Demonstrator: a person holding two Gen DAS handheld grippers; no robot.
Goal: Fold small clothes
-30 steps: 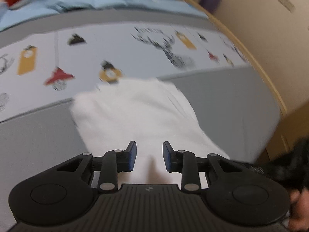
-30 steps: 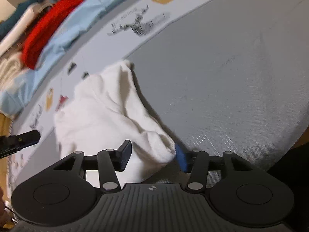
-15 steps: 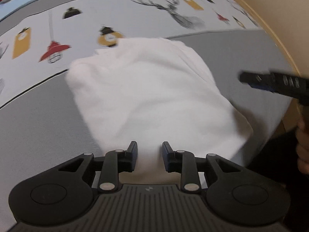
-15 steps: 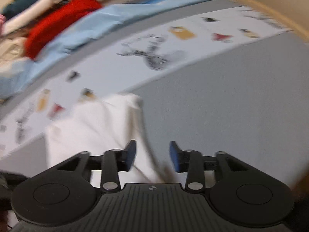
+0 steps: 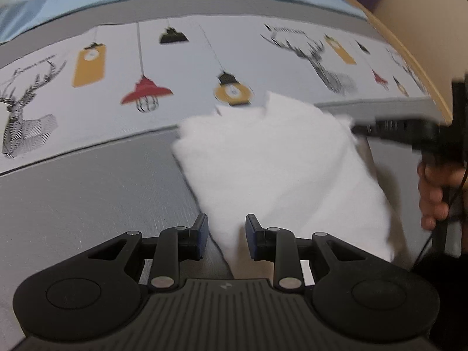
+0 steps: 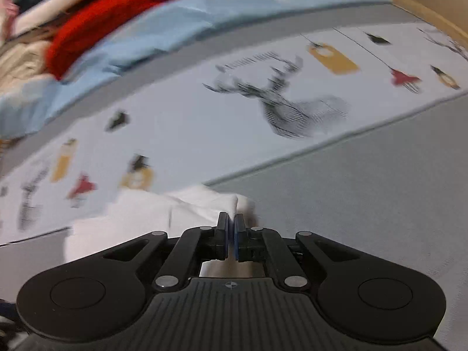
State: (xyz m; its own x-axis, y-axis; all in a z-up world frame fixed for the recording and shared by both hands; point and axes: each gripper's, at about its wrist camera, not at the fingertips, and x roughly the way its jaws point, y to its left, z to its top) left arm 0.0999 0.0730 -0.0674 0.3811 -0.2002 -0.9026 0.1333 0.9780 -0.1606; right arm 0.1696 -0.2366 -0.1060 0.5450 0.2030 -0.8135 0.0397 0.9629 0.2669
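Garment: a small white garment lay partly folded on the bed, directly ahead of the left tongs and running out to their right; what kind of garment it was could not be told.

Near edge: its closest edge sat between the left tongs' fingers, with a tongue of cloth reaching back towards the tool body.

Left tongs: released, fingers spread apart on either side of that edge, gripping nothing.

Right tongs: clenched, the two blue pads pressed together on a bunched far corner of the white cloth; from the left side they showed as a dark blurred shape at the garment's right corner.

Right hand: wrapped round the handle, off to the right of the left tongs.

Bedding: grey cover under the tongs, then a pale band printed with deer heads and lamps beyond the garment.

Farther off: a crumpled light blue sheet, with a red knit and other piled clothes behind it.

Risk: in my judgement the pinch held only a small bunch, so a quick pull might slip it free or drag the whole piece skewed, the left side being unheld.

Blur: both views were smeared, so the exact fold lines were uncertain.
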